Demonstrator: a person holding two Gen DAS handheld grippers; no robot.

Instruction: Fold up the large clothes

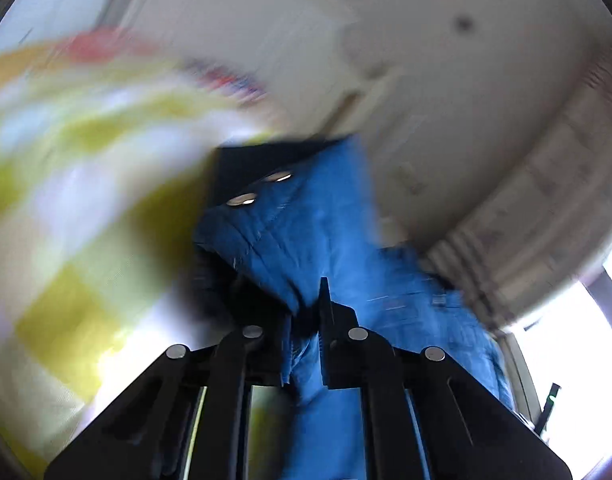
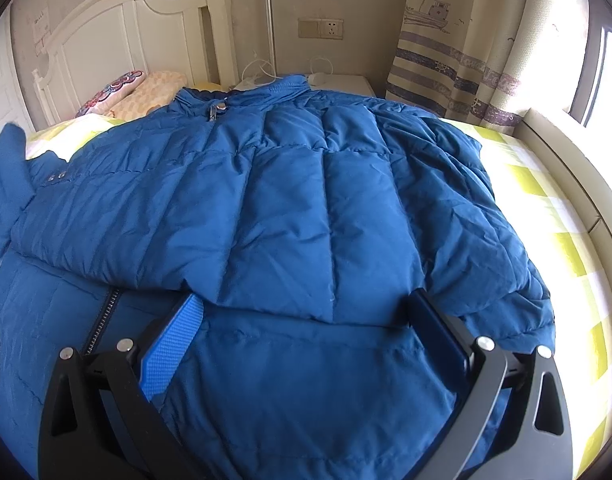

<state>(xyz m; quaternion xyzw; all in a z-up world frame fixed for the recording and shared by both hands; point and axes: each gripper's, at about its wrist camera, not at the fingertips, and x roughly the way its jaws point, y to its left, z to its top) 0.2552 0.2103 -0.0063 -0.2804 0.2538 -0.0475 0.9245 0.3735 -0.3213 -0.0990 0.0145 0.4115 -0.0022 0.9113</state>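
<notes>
Legible text, labels, brands, numbers: none.

Curtain (image 2: 462,60), right wrist view: purple bands carry pale lettering, too small and distorted to read. Above the bands, a printed ship drawing with a red cross sign on its cabin and a flag on a pole.

Wall notice (image 2: 42,26), left of the headboard (image 2: 118,28): marks present, unreadable.

Left wrist view: motion-blurred throughout; nothing readable.
</notes>
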